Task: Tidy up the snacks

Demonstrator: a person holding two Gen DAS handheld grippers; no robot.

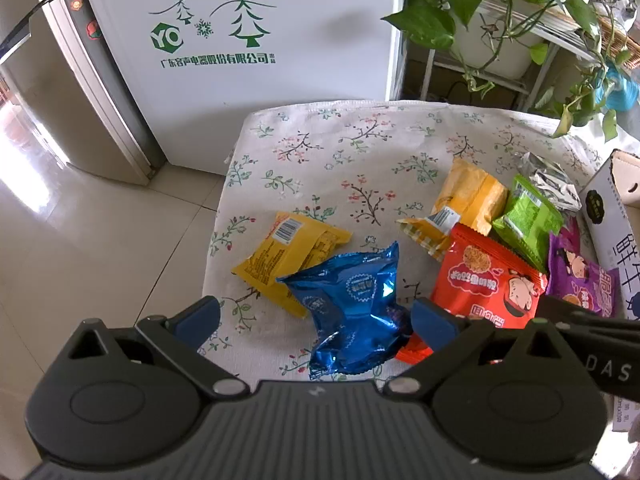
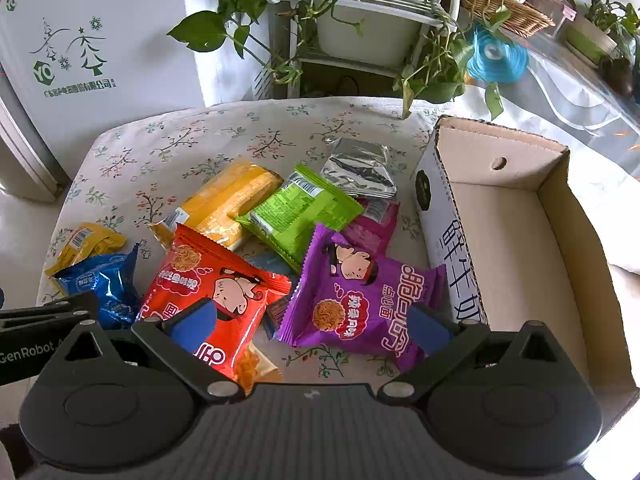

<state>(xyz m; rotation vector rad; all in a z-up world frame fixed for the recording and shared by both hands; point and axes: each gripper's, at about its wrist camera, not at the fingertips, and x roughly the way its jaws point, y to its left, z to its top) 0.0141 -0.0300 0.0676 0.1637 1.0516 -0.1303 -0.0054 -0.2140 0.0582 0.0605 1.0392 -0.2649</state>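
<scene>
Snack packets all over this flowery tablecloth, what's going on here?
A person is sorting snacks with a handheld tool in each hand. The left tool is open around the blue packet, not yet closed on it. The right tool hangs open over the purple packet and red packet. The cardboard box on the right looks empty, so nothing seems put away yet. Yellow, green and silver packets lie loose on the tablecloth.

Left gripper (image 1: 315,316) low in frame, jaws spread wide, blue pads (image 1: 200,314) apart. Right gripper (image 2: 312,324) likewise wide open at bottom centre, its body crossing the left view's lower right.
</scene>
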